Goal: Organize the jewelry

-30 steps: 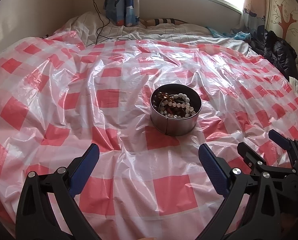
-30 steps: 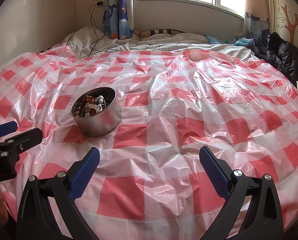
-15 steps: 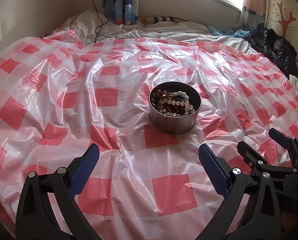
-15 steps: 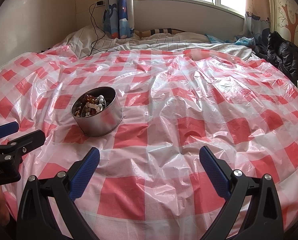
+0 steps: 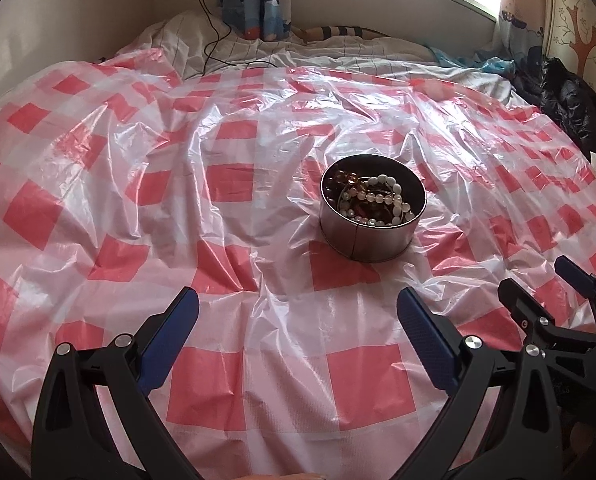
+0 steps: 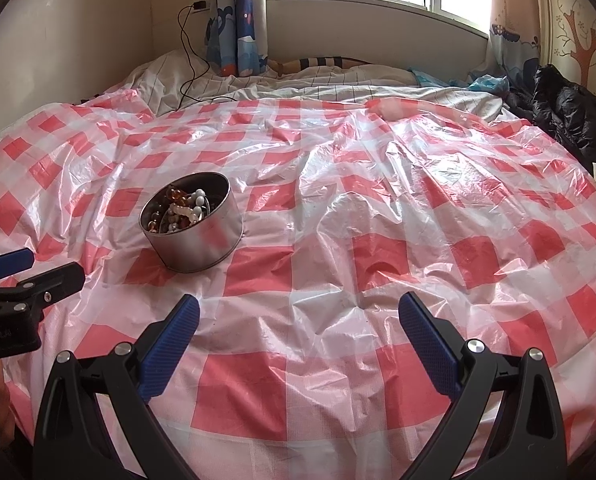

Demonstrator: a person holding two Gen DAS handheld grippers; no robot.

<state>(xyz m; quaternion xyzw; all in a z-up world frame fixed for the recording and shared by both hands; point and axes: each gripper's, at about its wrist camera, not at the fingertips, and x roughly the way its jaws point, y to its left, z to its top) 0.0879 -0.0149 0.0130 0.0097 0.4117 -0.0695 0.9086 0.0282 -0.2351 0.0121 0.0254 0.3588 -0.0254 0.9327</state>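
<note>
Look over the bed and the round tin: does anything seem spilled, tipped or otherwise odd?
Nothing is spilled. The metal tin stands upright on the checked plastic sheet, its bead strings heaped in a tangle inside it. The sheet is heavily wrinkled. Both grippers, left and right, are open and empty.

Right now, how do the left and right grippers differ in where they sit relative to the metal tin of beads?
The left gripper has the round metal tin almost straight ahead, slightly to its right; the right gripper has the tin ahead and off to its left, facing bare checkered plastic sheet. Both are open, empty, and short of the tin.
</note>
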